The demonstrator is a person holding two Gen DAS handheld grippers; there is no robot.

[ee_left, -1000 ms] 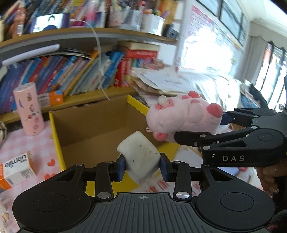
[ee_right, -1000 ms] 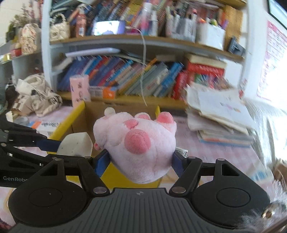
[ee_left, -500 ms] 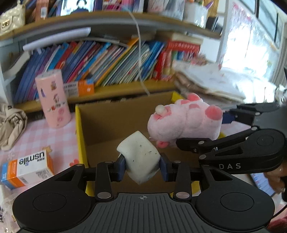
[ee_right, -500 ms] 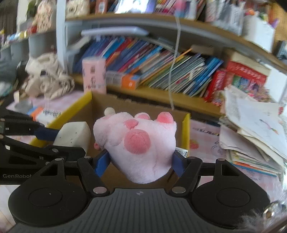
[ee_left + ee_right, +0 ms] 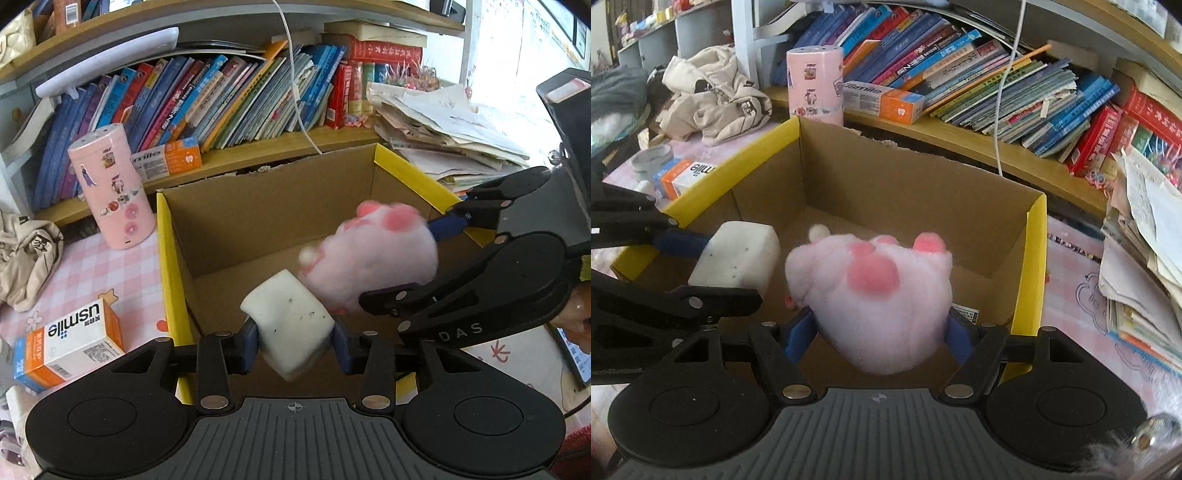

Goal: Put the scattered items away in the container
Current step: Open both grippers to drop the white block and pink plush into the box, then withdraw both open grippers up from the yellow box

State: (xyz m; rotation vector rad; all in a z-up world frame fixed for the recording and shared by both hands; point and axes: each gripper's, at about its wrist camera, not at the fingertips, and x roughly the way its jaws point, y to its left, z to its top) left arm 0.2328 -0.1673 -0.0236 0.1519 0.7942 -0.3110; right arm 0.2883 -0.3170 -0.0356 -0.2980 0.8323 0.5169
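Cardboard box point(image 5: 258, 218) below; your left gripper point(image 5: 293, 341) is opening around the sponge point(image 5: 288, 317), right gripper point(image 5: 877, 334) opening around the plush paw point(image 5: 871, 295): release both.

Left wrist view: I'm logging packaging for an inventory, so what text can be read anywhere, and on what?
"usmile": orange and white box on the tablecloth, upside down.
"mile": start hidden, long box on the shelf; in the right wrist view "smile".
"DAS": right gripper.
Book spines, box barcode print and papers: too small or blurred to read.
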